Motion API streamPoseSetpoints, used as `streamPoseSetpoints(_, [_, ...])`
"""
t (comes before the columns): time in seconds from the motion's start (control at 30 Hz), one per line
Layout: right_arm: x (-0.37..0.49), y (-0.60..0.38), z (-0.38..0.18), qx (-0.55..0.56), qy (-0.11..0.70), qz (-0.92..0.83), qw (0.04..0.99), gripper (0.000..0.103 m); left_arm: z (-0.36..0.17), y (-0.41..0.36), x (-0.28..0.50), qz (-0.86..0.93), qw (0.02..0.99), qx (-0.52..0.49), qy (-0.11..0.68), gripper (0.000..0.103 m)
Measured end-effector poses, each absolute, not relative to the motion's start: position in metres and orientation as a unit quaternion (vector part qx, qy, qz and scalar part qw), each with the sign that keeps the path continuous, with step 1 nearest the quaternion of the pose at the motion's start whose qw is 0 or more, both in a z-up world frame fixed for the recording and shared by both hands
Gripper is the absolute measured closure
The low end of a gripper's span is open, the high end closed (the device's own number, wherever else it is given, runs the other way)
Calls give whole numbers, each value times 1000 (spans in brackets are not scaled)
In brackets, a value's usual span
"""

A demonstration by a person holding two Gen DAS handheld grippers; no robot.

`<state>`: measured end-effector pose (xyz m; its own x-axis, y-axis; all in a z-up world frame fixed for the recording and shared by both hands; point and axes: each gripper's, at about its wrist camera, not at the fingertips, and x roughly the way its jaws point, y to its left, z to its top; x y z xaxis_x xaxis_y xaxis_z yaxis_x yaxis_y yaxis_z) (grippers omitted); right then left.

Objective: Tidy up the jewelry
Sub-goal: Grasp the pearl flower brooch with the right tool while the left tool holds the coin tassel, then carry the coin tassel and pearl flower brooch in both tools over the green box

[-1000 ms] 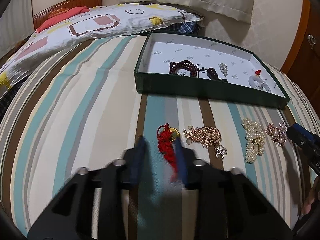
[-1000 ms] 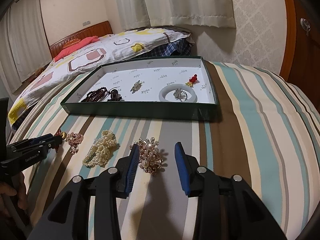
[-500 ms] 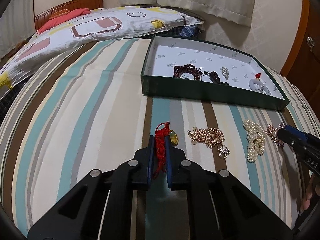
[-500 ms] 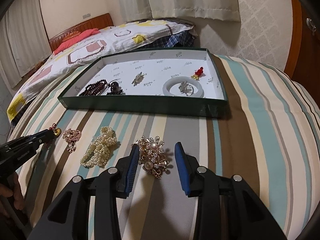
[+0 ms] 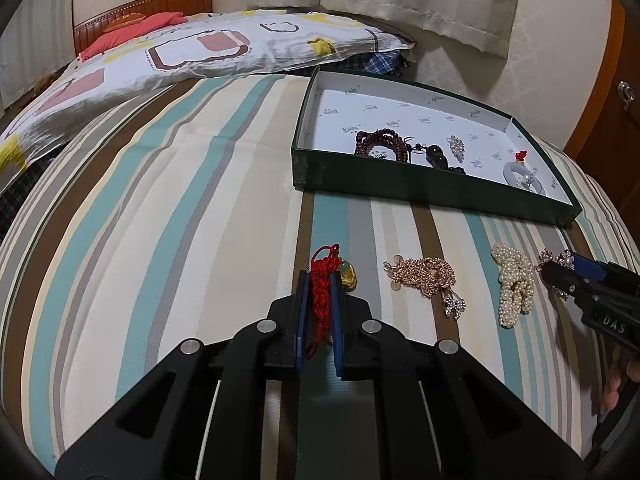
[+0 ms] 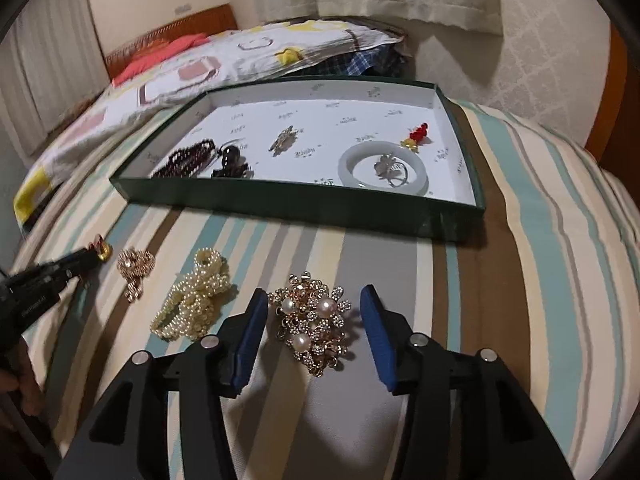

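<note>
My left gripper (image 5: 319, 280) is shut on a red knotted cord charm (image 5: 322, 280) with a yellow-green bead, lying on the striped bed cover. To its right lie a rose-gold chain (image 5: 426, 276) and a pearl strand (image 5: 514, 288). My right gripper (image 6: 314, 300) straddles a gold brooch with pearls (image 6: 314, 324); its jaws are opening and the pads do not touch it. The pearl strand (image 6: 196, 300) and rose-gold chain (image 6: 135, 266) lie left of it. A green box (image 6: 280, 204) with white lining stands beyond, holding dark beads (image 6: 188, 162), a white bangle (image 6: 382, 168) and small pieces.
A patterned quilt (image 5: 160, 56) lies at the back left, against a wooden headboard (image 5: 140, 12). Curtains and a wall stand behind the box. A wooden door (image 5: 616, 100) is at the far right. A person's hand (image 6: 16, 384) shows at the left edge.
My left gripper closed on the red cord charm and now holds it still. My right gripper edged forward around the brooch and its jaws widened.
</note>
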<state>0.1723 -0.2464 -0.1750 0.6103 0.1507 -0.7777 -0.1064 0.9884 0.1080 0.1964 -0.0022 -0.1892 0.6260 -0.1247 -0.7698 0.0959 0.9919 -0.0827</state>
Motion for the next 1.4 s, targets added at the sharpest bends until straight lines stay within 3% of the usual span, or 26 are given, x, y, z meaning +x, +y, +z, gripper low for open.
streamPoseSetpoints(0.03, [171,-246,-175,24,434,71,898,55,-189,-2,196,-61,902,-17,428,93])
streamPoseSetpoints(0.17, [164,-245,-175,21,429,70,900,75,-189,-2,197,-61,902,-17,428,93])
streamPoseSetpoints(0.23, [163,-247,-175,24,429,73,900,78,-189,-2,197,-61,902,-16,427,93])
streamPoseSetpoints(0.9, [148,-251,-163,41,396,69,915,80,-178,-3,190,-61,913,-18,404,93])
streamPoseSetpoints(1.4, [148,-252,-123,48,346,72,934,80,-125,-15,184,-84,933,-28,349,93])
